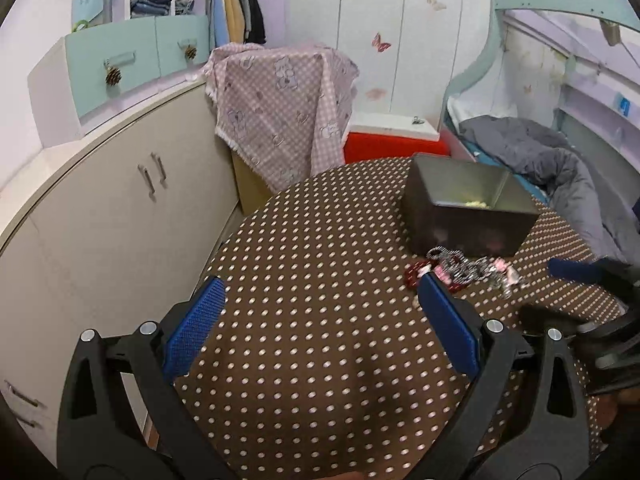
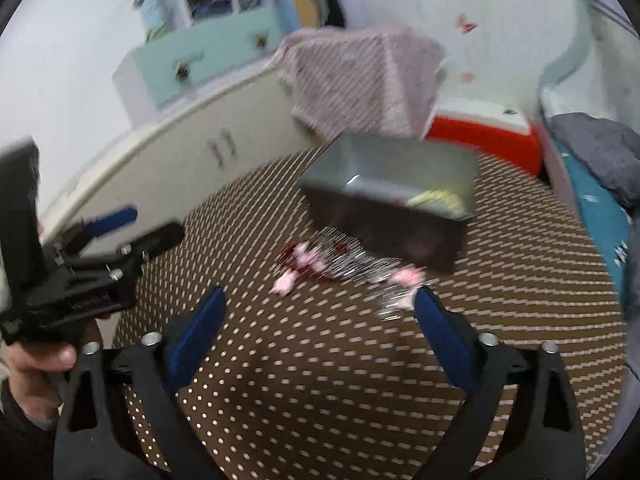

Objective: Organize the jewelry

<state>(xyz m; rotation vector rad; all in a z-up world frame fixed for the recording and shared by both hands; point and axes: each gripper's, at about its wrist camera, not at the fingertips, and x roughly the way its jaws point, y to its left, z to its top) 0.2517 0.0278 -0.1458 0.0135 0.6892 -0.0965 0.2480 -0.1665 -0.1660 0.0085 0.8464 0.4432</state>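
Sitting near the far right edge of the dotted table (image 1: 320,280), the jewelry pile (image 1: 464,270) is touching the gray box (image 1: 468,208). The left gripper (image 1: 320,312) and right gripper (image 2: 320,316) are both hanging wide open, holding nothing, over bare cloth on the near side.
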